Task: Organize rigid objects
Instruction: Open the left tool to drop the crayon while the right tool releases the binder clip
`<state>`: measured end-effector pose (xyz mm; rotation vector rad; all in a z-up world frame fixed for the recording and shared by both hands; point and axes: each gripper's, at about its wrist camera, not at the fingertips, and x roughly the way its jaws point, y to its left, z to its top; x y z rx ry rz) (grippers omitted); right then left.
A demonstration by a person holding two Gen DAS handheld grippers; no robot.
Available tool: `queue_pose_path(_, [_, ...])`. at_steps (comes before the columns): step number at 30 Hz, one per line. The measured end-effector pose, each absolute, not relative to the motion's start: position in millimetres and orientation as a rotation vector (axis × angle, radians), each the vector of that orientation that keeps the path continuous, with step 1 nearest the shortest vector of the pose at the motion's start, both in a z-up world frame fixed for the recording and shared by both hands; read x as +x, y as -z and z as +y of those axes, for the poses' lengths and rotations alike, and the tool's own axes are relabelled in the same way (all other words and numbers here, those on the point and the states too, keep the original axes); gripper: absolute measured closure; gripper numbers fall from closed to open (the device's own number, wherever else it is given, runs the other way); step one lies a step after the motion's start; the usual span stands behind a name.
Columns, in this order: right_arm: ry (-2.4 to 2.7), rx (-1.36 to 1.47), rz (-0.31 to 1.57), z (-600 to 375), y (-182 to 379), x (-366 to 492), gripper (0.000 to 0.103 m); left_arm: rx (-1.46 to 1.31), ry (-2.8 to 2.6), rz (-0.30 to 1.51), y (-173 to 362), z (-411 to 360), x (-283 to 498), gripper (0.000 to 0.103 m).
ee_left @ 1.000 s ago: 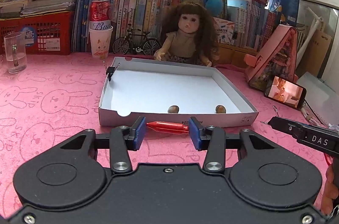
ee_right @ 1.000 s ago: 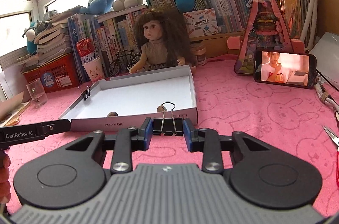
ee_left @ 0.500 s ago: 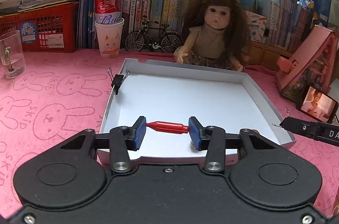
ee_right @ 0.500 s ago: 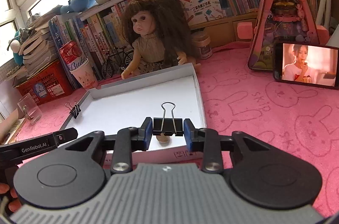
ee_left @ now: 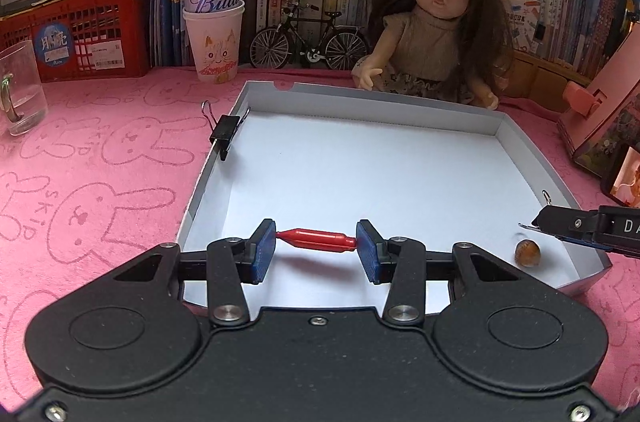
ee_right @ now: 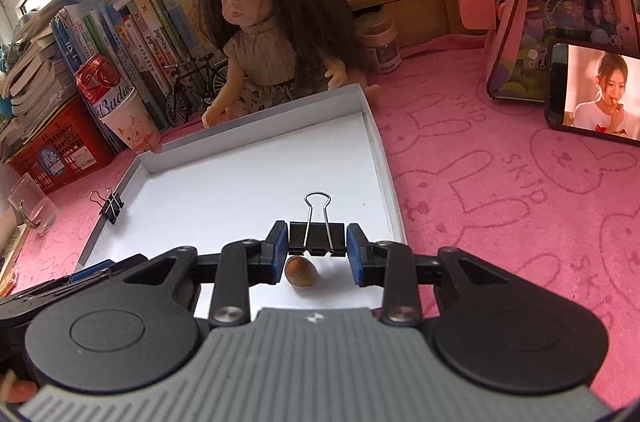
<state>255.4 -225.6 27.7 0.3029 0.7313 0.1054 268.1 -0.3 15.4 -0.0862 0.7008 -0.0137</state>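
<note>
My left gripper (ee_left: 316,246) is shut on a small red cylinder (ee_left: 318,240), held crosswise above the near part of a shallow white box (ee_left: 372,102). My right gripper (ee_right: 316,254) is shut on a black binder clip (ee_right: 317,236) and holds it over the near right corner of the same box (ee_right: 380,150). A brown nut (ee_right: 301,272) lies on the box floor just below the clip; it also shows in the left wrist view (ee_left: 527,253). A second black binder clip (ee_left: 224,136) is clamped on the box's left wall, also in the right wrist view (ee_right: 110,207).
A doll (ee_left: 436,26) sits behind the box with a toy bicycle (ee_left: 308,44), a can in a paper cup (ee_left: 212,10) and a red crate (ee_left: 76,38). A glass mug (ee_left: 18,90) stands far left. A phone (ee_right: 596,94) and pink toy house (ee_right: 560,2) stand right.
Both grippers moved forward from in front of the box to over its near floor, each carrying its object. The box and doll look larger and closer.
</note>
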Motion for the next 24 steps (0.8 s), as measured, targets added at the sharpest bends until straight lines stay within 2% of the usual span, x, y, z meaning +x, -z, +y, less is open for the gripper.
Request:
queue_pose_path(13, [-0.103, 0.292, 0.753, -222.1, -18.1, 264.8, 0.067, -0.06, 0.001, 0.702, -8.8, -4.5, 272.4, 0.061])
queue_pose_path(16, [-0.114, 0.309, 0.751, -223.6, -19.1, 263.0, 0.063, -0.065, 0.004, 0.703, -9.6, -4.6, 272.0, 0.06])
queue_pose_path(21, [-0.125, 0.339, 0.744, -228.0, -21.1, 258.7, 0.05, -0.057, 0.017, 0.703, -12.2, -5.4, 268.1, 0.05])
queue_pose_path(22, [-0.126, 0.342, 0.74, -229.0, -22.1, 257.3, 0.047, -0.053, 0.018, 0.699, -13.3, -5.9, 266.8, 0.045])
queue_pose_path(24, [-0.128, 0.35, 0.731, -231.1, -24.9, 254.4, 0.045, -0.042, 0.019, 0.684, -16.9, -6.6, 262.7, 0.039])
